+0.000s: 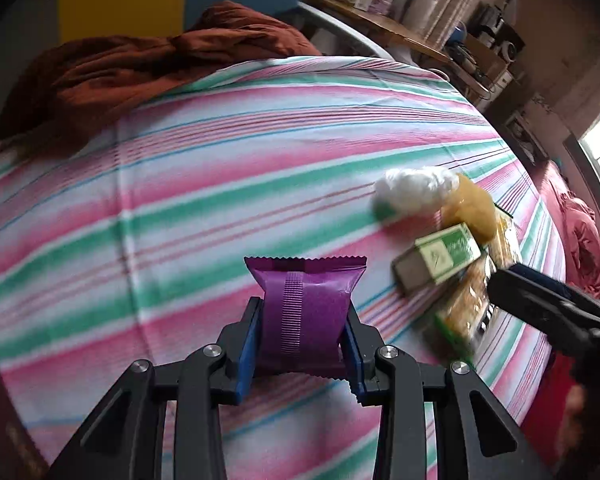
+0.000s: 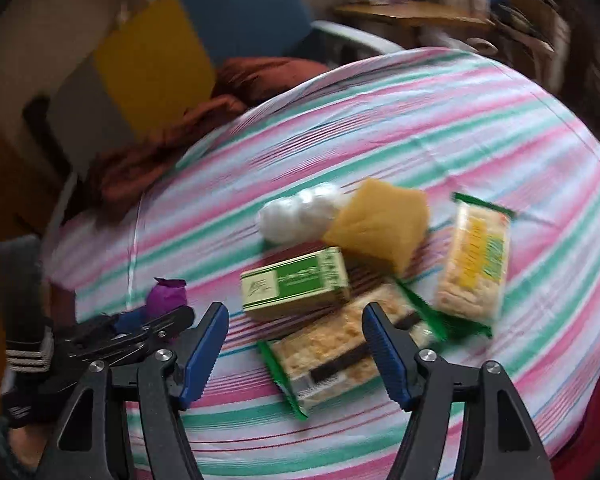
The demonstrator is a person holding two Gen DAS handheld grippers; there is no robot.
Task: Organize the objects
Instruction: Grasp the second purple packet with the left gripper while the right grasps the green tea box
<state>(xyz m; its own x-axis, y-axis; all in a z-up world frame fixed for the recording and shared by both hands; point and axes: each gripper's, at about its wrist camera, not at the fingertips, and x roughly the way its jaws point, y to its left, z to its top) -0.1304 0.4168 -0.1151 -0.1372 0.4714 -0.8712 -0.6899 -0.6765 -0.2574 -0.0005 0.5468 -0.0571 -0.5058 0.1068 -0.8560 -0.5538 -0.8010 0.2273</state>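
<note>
Our left tongs (image 1: 304,332) clamp the purple packet (image 1: 306,304); our right tongs (image 2: 296,352) gape empty above the cracker pack (image 2: 340,356), just beside the green box (image 2: 296,290).

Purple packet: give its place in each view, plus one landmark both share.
Left wrist: purple packet at lower centre, clamped in the left gripper.
Right wrist: lower left, beyond the right gripper, whose jaws stand open.
Shared landmark: green box.
</note>
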